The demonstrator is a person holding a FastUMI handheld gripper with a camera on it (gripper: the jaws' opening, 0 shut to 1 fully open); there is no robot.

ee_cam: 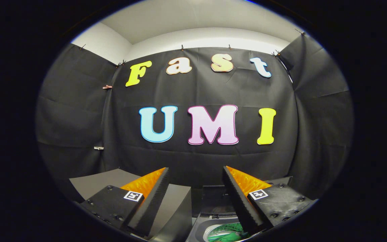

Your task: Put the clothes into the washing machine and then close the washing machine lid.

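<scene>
Tongs (195, 171) gape wide, holding nothing, above the washing machine (213, 215) opening

Light is falling evenly from above, brightening the pale ceiling (193, 16) far beyond the fingers while the cloth wall (79, 111) is staying dim and matte. The fisheye lens is bending straight lines outward. The fingers (153, 198), spread wide apart, are looking sharp, with soft shadow pooling beneath them.
</scene>
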